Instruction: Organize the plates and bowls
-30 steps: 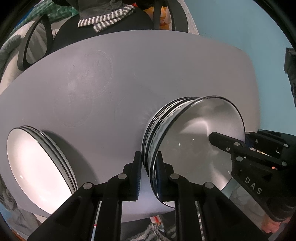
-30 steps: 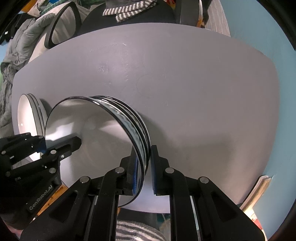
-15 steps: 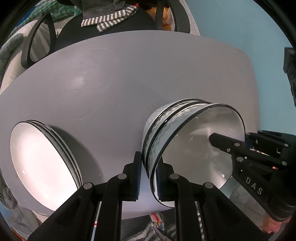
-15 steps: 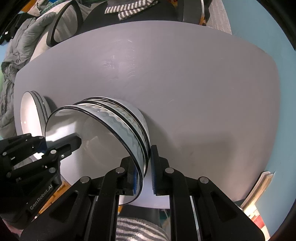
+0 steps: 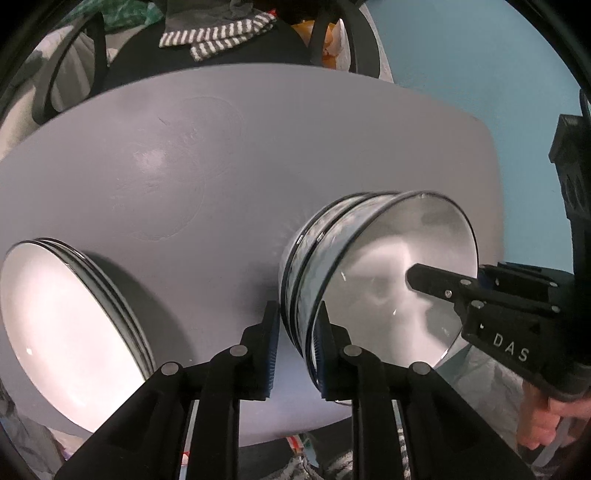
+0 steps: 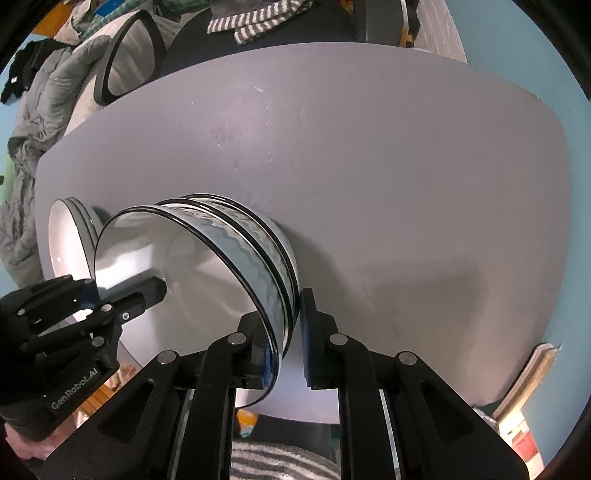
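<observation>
A stack of three white bowls (image 5: 369, 295) with wavy blue sides and black rims appears to rest on the grey table (image 5: 221, 147), near its front edge. My left gripper (image 5: 295, 350) straddles the top bowl's left rim. Its jaws are opening, and a thin gap shows at the outer pad. My right gripper (image 6: 286, 343) is shut on the bowl stack (image 6: 207, 295) at its right rim. Each gripper shows in the other's view: the right gripper (image 5: 450, 273) and the left gripper (image 6: 125, 291). A stack of white plates (image 5: 66, 332) sits to the left, also seen as plates (image 6: 66, 236).
Beyond the table (image 6: 406, 184) stands a black chair with a striped cloth (image 5: 218, 35). Grey bedding (image 6: 37, 110) lies past the table's left side. Blue floor (image 5: 480, 74) lies to the right. A person's hand (image 5: 546, 424) holds the right gripper.
The bowl stack has sunk toward the table and now shows more of its sides. My left jaws have widened around the rim. The right grip has stayed the same.
</observation>
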Available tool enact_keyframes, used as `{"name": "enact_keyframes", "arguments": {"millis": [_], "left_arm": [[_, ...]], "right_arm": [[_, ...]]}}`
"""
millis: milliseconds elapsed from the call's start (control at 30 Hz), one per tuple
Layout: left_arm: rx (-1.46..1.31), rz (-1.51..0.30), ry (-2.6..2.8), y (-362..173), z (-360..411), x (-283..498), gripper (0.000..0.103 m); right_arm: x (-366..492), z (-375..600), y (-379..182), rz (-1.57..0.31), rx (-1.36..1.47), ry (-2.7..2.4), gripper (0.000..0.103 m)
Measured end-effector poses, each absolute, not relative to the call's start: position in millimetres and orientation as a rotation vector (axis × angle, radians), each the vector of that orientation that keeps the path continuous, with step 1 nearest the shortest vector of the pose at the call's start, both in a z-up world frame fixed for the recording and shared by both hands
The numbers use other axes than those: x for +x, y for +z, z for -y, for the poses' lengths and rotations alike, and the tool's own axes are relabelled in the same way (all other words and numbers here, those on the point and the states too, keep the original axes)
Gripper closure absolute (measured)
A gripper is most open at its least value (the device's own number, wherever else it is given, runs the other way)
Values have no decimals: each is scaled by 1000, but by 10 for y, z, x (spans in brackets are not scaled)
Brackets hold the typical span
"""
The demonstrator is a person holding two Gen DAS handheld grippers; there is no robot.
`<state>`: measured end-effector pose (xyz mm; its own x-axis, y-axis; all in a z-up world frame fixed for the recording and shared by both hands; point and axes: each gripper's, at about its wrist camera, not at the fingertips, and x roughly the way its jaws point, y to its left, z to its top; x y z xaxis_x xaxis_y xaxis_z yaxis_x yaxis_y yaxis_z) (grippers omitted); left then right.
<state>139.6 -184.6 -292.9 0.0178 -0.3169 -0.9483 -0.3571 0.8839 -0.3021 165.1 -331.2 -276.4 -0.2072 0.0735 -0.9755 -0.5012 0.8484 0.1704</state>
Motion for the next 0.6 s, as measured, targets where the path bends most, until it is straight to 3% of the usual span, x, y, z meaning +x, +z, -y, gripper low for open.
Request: {"name": "enact_keyframes", "arguments": {"millis": [100, 167, 300, 600], "left_arm": [[-554, -1590, 52, -3037, 1865, 1357, 71], [-586, -1579, 49, -3071, 1875, 1340, 71], [-633, -1566, 41, -3116, 1901, 1323, 71], [-669, -1537, -24, -3207, 1994, 1246, 71]], "right_arm": [[1662, 3350, -2761, -1721, -335, 550, 91], [1668, 3367, -2756, -1723, -340, 559, 90], [1682, 3441, -2815, -1764, -289, 584, 78], [1707, 3631, -2780, -1724, -208, 623, 76]]}}
